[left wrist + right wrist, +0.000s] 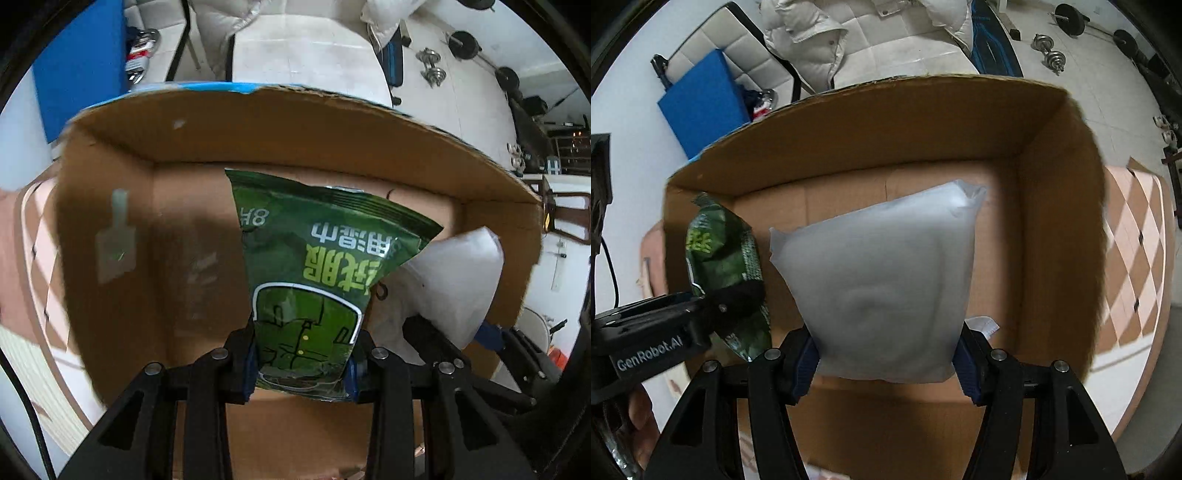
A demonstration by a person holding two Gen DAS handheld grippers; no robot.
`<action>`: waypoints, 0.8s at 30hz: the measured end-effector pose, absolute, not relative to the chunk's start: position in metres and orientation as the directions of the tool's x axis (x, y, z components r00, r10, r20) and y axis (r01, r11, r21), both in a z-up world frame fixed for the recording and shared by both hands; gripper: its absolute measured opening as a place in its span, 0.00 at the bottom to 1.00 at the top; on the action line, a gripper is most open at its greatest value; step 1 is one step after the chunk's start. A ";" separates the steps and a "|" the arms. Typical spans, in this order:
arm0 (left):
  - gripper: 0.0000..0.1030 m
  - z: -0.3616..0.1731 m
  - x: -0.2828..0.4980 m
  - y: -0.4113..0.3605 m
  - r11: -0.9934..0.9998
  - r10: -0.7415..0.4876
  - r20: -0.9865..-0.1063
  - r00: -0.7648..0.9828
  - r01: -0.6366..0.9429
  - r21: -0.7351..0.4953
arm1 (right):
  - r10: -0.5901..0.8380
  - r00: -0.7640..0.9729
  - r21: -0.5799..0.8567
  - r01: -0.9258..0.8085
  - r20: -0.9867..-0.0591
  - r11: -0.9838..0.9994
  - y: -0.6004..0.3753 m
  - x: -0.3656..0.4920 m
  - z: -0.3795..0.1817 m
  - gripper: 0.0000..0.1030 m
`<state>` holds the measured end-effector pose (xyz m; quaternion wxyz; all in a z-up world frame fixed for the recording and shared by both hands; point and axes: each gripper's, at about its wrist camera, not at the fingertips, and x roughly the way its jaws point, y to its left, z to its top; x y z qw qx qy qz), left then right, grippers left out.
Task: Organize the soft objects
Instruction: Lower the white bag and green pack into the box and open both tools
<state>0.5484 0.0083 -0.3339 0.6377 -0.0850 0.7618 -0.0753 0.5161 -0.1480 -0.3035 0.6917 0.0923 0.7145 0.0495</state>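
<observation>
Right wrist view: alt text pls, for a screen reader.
The right gripper holds a white soft pack over an open cardboard box. Beside it, the left gripper holds a green packet over the same box.

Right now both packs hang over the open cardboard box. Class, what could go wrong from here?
1. The green wet-wipe pack is pinched only at one end by the left tongs, so it could slip out early.
2. The white pack in the right tongs hangs right beside the green one; they may snag or land in a heap.
3. Both hang near the cardboard box walls and could catch a rim.
</observation>
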 end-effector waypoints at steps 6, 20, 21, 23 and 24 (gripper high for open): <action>0.32 -0.352 0.552 0.005 0.979 -0.200 -0.960 -0.195 -0.005 -0.202 | 0.152 -0.033 0.151 0.037 -0.988 0.988 -0.141 0.534 -0.323 0.63; 0.94 -0.310 0.525 0.033 0.990 -0.138 -0.986 -0.094 -0.027 -0.136 | 0.126 -0.031 0.125 0.016 -0.992 0.992 -0.148 0.533 -0.316 1.00; 0.94 -0.303 0.519 0.034 0.992 -0.129 -0.989 -0.075 -0.022 -0.128 | 0.122 -0.022 0.122 0.014 -0.992 0.992 -0.149 0.532 -0.312 1.00; 0.94 -0.284 0.504 0.035 0.994 -0.107 -0.994 -0.023 -0.009 -0.107 | 0.100 -0.003 0.100 0.004 -0.995 0.995 -0.146 0.523 -0.302 1.00; 0.96 -0.276 0.497 0.035 0.995 -0.096 -0.995 -0.001 0.002 -0.096 | 0.093 0.004 0.093 -0.003 -0.996 0.996 -0.144 0.520 -0.298 1.00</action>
